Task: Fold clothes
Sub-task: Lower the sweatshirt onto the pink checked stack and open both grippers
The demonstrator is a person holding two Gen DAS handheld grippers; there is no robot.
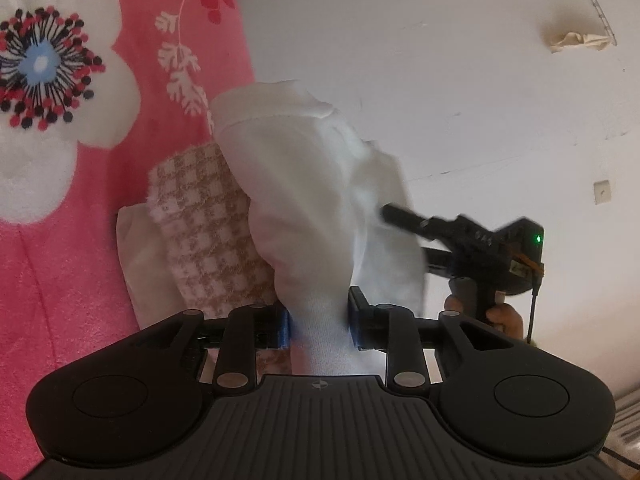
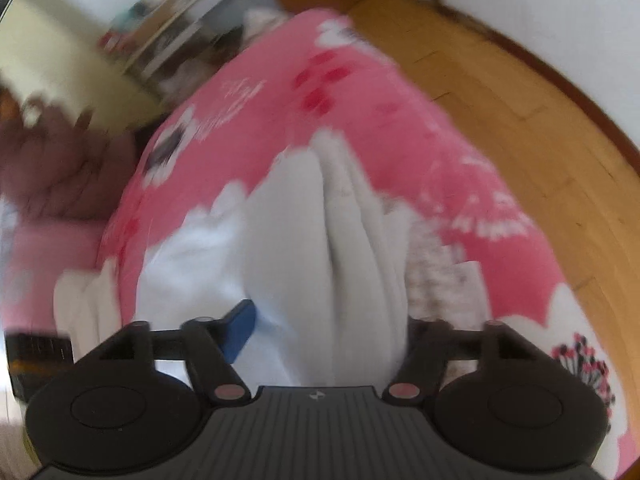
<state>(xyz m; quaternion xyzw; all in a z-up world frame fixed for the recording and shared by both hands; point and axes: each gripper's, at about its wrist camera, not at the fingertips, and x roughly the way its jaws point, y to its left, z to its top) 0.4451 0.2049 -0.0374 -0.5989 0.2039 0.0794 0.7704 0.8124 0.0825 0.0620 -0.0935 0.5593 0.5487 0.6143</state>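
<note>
no readable text, label, brand or number anywhere in either view. only a small round crosshair sign moulded at the top middle of the left tongs body (image 1: 319, 385), and a similar small mark, too blurred to make out, on the right tongs body (image 2: 316, 395). pale marks on the pink blanket (image 2: 400, 128) too smeared to read as letters.

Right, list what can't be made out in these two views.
- Right wrist view: motion blur smears everything; the white garment covers the right gripper, so its jaws' state is unclear.
- Left wrist view: the garment hides most of the checked cloth and the far gripper's tips.
- Left gripper: garment's lower end cut off behind its body.
</note>
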